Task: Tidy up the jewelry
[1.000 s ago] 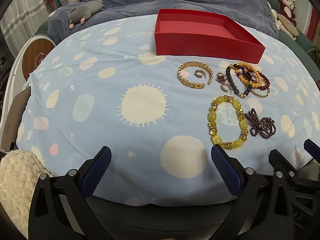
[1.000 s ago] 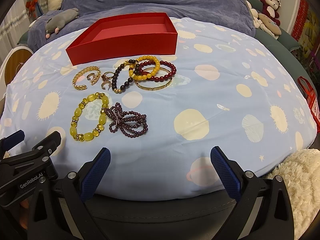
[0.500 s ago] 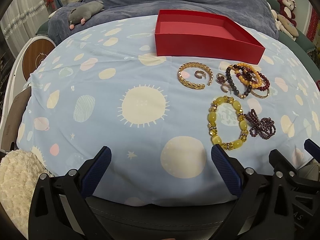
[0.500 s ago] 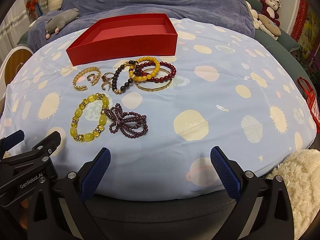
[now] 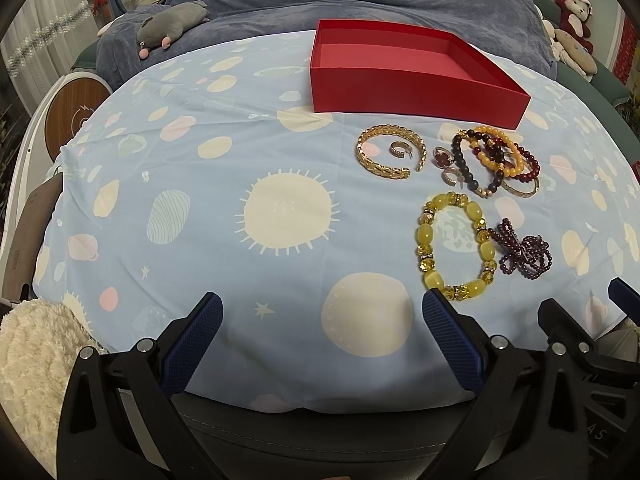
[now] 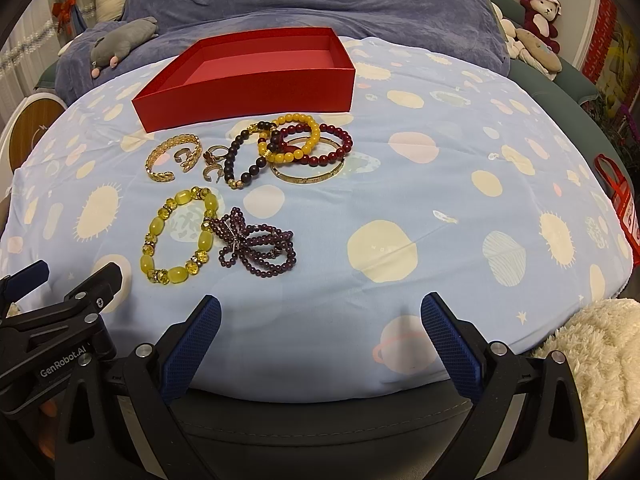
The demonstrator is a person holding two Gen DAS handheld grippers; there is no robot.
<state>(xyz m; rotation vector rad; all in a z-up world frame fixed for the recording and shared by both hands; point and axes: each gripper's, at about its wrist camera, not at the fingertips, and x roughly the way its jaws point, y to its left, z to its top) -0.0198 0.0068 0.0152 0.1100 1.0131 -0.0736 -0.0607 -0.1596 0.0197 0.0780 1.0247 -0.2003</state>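
An empty red box [image 5: 412, 76] [image 6: 248, 80] sits at the far side of a blue patterned cloth. In front of it lie a gold chain bangle [image 5: 390, 152] [image 6: 172, 156], small rings [image 5: 442, 158] [image 6: 212, 158], stacked dark, orange and red bead bracelets [image 5: 496, 156] [image 6: 296, 144], a thin gold bangle [image 6: 308, 174], a yellow bead bracelet [image 5: 452, 248] [image 6: 180, 236] and a purple bead string [image 5: 524, 250] [image 6: 256, 246]. My left gripper [image 5: 320, 340] is open near the cloth's front edge, holding nothing. My right gripper [image 6: 320, 338] is open too, empty, right of the jewelry.
Stuffed toys lie on the blue blanket behind: a grey one [image 5: 172, 20] [image 6: 120, 40] at left, a red one [image 5: 572, 4] [image 6: 540, 8] at right. A fluffy cream rug [image 5: 32, 360] [image 6: 600, 360] lies below the cloth's edge. A round wooden-faced object [image 5: 68, 116] stands at left.
Both views have crept very slightly toward the jewelry. Nothing on the cloth has moved and both grippers stay open.
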